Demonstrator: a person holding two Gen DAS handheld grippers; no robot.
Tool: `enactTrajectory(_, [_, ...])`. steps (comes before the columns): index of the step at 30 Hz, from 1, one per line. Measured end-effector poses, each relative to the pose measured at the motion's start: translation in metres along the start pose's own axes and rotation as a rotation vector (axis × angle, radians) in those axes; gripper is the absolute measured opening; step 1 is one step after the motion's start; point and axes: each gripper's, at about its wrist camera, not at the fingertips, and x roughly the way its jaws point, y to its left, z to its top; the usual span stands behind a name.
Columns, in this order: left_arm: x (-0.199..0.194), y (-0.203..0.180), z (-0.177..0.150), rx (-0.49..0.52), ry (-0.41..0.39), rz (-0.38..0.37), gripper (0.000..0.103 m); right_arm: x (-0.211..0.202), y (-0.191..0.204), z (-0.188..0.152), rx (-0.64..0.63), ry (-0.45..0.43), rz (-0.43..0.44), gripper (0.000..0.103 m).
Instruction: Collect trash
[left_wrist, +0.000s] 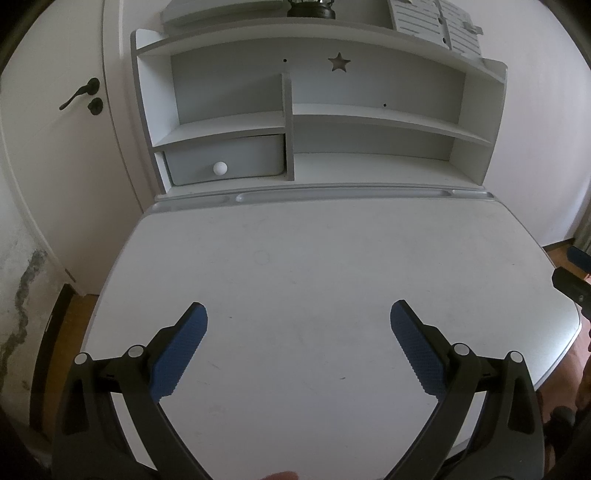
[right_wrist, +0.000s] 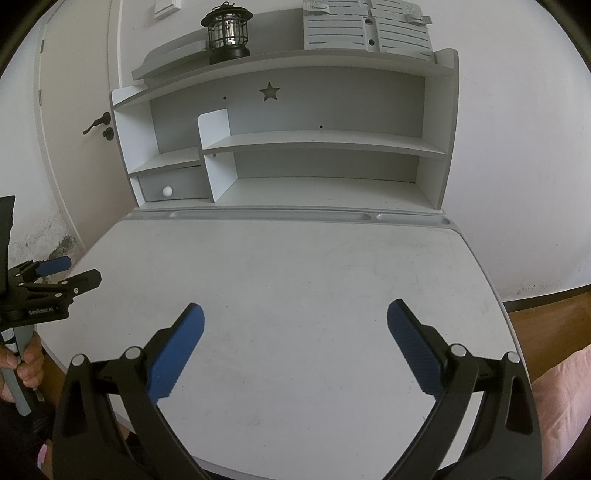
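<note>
My left gripper (left_wrist: 298, 314) is open and empty, held above the near half of a white desk top (left_wrist: 314, 258). My right gripper (right_wrist: 294, 314) is also open and empty above the same desk top (right_wrist: 288, 266). No trash shows on the desk in either view. The left gripper also shows at the left edge of the right wrist view (right_wrist: 70, 273), held in a hand. A part of the right gripper shows at the right edge of the left wrist view (left_wrist: 570, 286).
A white hutch with shelves (right_wrist: 317, 144) stands at the desk's back, with a small drawer with a white knob (left_wrist: 220, 168). A black lantern (right_wrist: 227, 33) and a grey slatted stand (right_wrist: 365, 27) sit on top. A door with a black handle (left_wrist: 79, 94) is at left.
</note>
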Motion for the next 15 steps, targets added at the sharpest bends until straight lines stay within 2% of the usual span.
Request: enactTrajectory(15, [-0.0016,-0.0043,-0.0026,0.015,-0.006,0.004,0.096,-0.0011,-0.0024,-0.0021,-0.003,-0.003,0.002,0.096])
